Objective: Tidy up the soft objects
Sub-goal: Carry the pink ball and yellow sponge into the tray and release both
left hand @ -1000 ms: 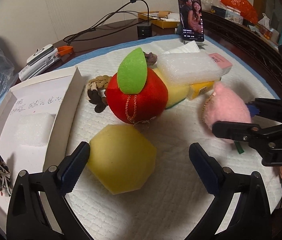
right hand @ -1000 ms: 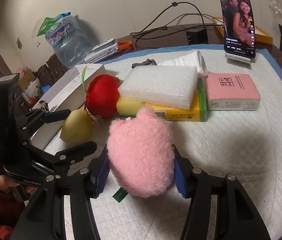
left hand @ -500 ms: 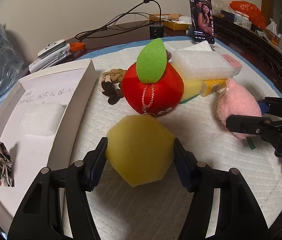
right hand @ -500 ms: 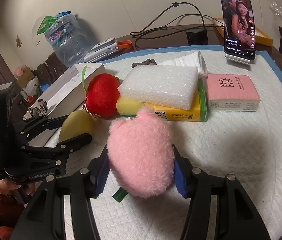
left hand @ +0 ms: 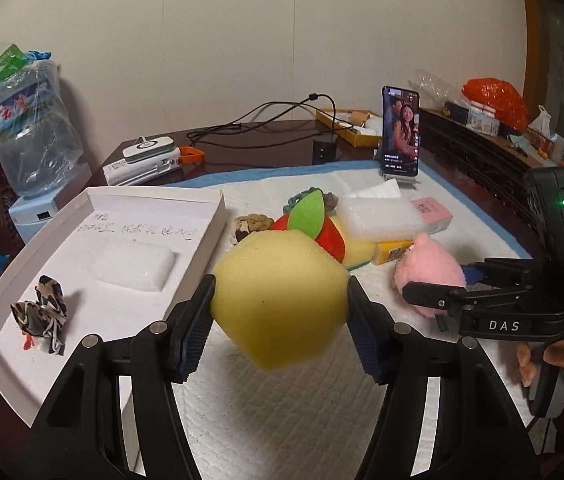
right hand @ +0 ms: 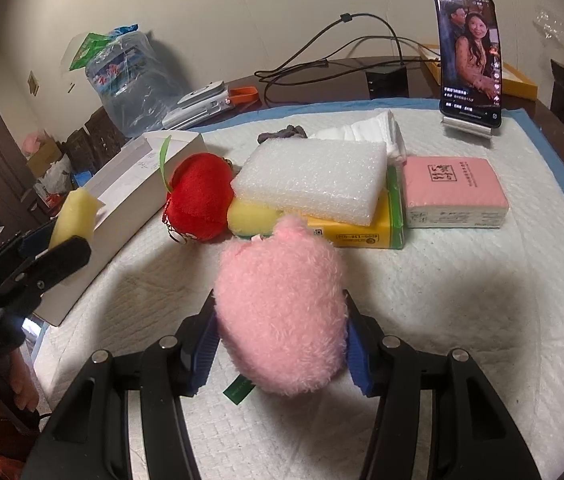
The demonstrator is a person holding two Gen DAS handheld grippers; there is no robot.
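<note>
Above the pad [left hand: 282, 420], the left gripper [left hand: 280, 306], wide a second ago, now clamps the yellow sponge [left hand: 278, 300], lifted clear beside the white tray [left hand: 114, 280]. Right gripper [right hand: 282, 320] unchanged, pinching the pink plush [right hand: 282, 312] low, near the red apple [right hand: 198, 196].

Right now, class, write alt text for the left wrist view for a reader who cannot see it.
The left gripper holds a yellow sponge block between its pads. To its left sits a white box lid holding a foam pad and a patterned cloth; to its right, the right gripper grips a pink plush.
</note>
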